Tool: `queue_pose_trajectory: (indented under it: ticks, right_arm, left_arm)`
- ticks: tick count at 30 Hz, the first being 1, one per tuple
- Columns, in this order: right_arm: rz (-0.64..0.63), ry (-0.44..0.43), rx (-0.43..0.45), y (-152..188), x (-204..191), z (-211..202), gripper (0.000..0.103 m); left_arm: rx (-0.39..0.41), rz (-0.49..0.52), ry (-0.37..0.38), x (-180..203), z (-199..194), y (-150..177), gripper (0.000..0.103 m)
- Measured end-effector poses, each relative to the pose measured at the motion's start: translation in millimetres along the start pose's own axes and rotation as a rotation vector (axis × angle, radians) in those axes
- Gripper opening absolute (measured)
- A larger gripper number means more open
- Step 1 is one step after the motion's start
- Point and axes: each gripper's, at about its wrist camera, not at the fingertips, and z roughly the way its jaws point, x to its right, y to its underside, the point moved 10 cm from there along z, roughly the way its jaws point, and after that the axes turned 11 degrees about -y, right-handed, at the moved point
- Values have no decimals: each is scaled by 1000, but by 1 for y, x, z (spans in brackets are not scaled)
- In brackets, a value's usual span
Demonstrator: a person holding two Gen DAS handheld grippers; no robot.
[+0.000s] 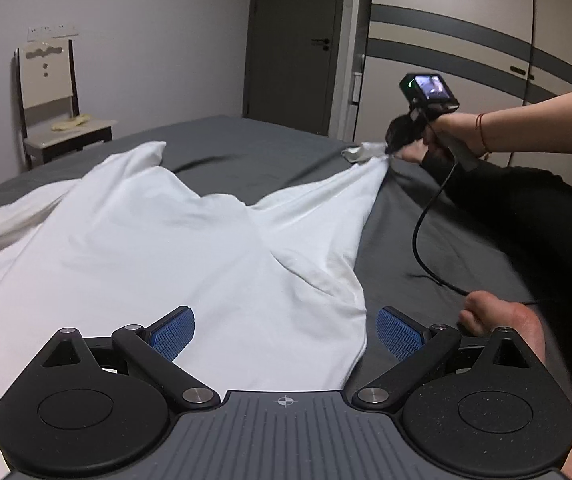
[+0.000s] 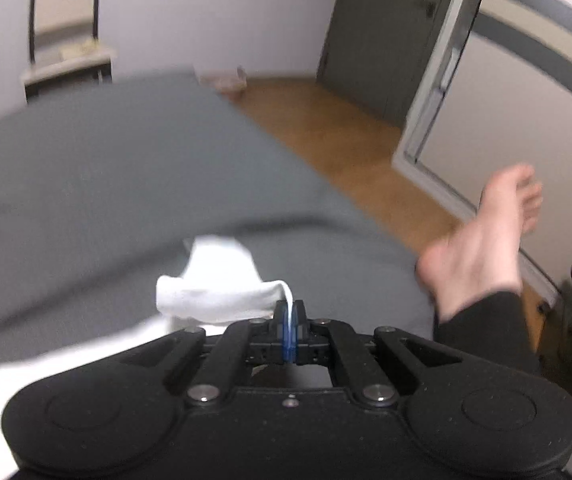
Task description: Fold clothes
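One white garment, spread across one bed with a grey sheet; wrinkled, its far portion drawn out into a taut strip running to the right.

Two tongs:
- Left tongs: spread wide, the two blue pads well apart, holding nothing. The garment's near edge lies between and just ahead of them, under the left pad's side; the right pad sits over grey sheet beside the cloth's edge.
- Right tongs: pressed together, pinching a thin fold of the garment's corner between blue pads. The bunched white corner lies just ahead and left of the tips, on the sheet. In the left wrist view the same tongs grip the far end of the stretched strip, well apart from the left tongs.

One black cable, trailing from the right tongs' handle onto the bed.

Two bare feet: one beside the left tongs, one at the bed's edge.

One chair by the wall. One dark door. One wardrobe with grey stripes. Wood floor beyond the bed.
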Motion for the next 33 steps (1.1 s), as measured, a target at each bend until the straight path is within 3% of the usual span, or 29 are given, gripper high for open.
queue_pose_trajectory:
  ticks: [3,6,9,11,13,16,18,20,21,22,24,27,28,30,33]
  right_arm:
    - [41,-44,54,-1,-2,-10,2]
    - [58,-222,298,-37,-22,-69,2]
    - [-7,-451,614,-61,-48,-153,2]
    - [43,-454,641,-63,-39,-161,2]
    - [149,-418,516,-52,-19,-123,2]
    - [227,-311,151,-9,1,-33,2]
    - [294,-219,-52,25,14,2,2]
    - [348,-221,-47,31,17,2,4]
    - [324,-204,-43,29,16,-1,13]
    - [296,-188,-37,27,14,-4,31]
    - [148,-168,14,16,3,-10,56]
    - [-76,-140,89,0,-15,-19,57]
    - [-157,-175,101,0,-25,-23,57]
    - [-319,-181,90,0,-47,-19,53]
    - [-502,-120,41,9,-73,-11,43]
  left_arm:
    - [-9,-10,-2,-1,1,1,99]
    - [-9,-28,-7,-4,2,0,99]
    - [-14,-41,-15,-8,4,0,99]
    - [-20,-45,-14,-8,4,1,99]
    - [-25,-41,-11,-7,5,2,99]
    - [-27,-25,-5,-4,4,3,99]
    - [-24,-17,-7,-3,2,3,99]
    - [-15,-18,-12,-4,0,1,99]
    - [-12,-19,-13,-4,0,1,99]
    - [-14,-24,-11,-5,1,1,99]
    - [-25,-34,-7,-7,3,1,99]
    - [-47,-39,-7,-8,8,5,99]
    - [-47,-38,-8,-7,8,4,99]
    - [-41,-35,-7,-6,8,4,99]
    - [-42,-37,-11,-7,7,5,99]
